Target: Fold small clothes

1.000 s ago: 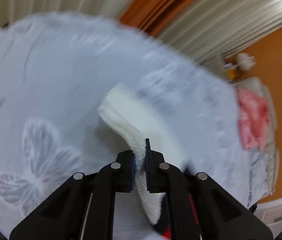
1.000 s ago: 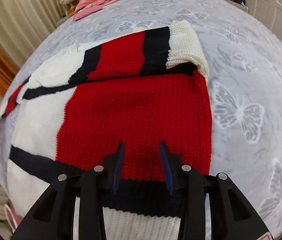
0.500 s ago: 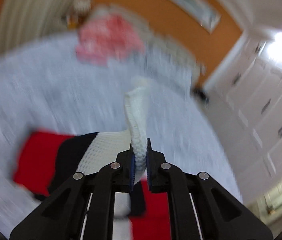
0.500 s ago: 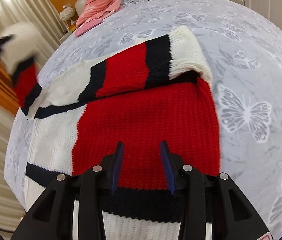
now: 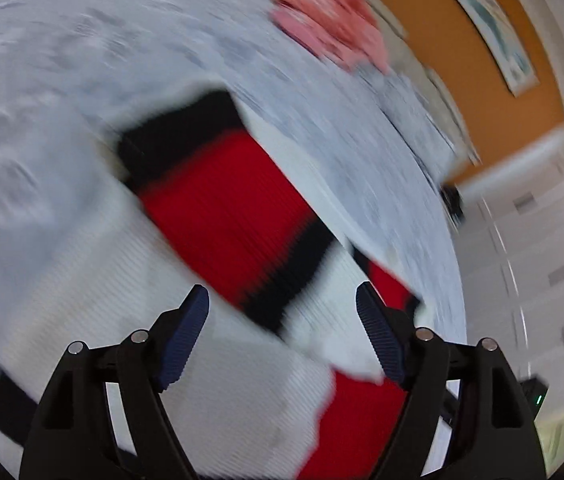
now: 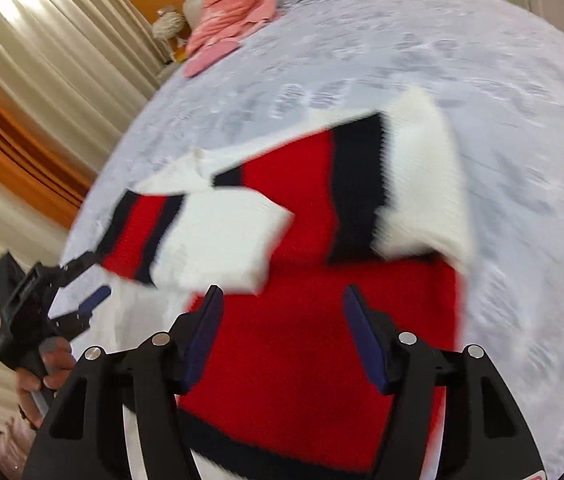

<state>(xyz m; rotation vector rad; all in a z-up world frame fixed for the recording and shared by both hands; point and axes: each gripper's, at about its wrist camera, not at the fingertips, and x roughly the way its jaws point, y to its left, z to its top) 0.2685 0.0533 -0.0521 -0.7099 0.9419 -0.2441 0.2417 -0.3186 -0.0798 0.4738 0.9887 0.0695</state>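
Note:
A knitted sweater in red, black and white (image 6: 321, 360) lies on the grey butterfly bedspread (image 6: 501, 80). Both sleeves lie folded across its body: the left sleeve (image 6: 210, 236) with its white cuff, and the right sleeve (image 6: 417, 184). My left gripper (image 5: 282, 332) is open and empty above the left sleeve (image 5: 242, 220); it also shows at the left of the right wrist view (image 6: 82, 284). My right gripper (image 6: 282, 332) is open and empty over the sweater's red body.
Pink clothes (image 6: 242, 12) lie at the bed's far end, also in the left wrist view (image 5: 333, 28). Beige curtains (image 6: 42, 80) hang on the left, an orange wall (image 5: 501, 80) and white doors (image 5: 541, 280) beyond the bed.
My left gripper carried the white cuff over the sweater, opened and let it go; the sleeve now lies across the body. My right gripper stayed open and drew back a little.

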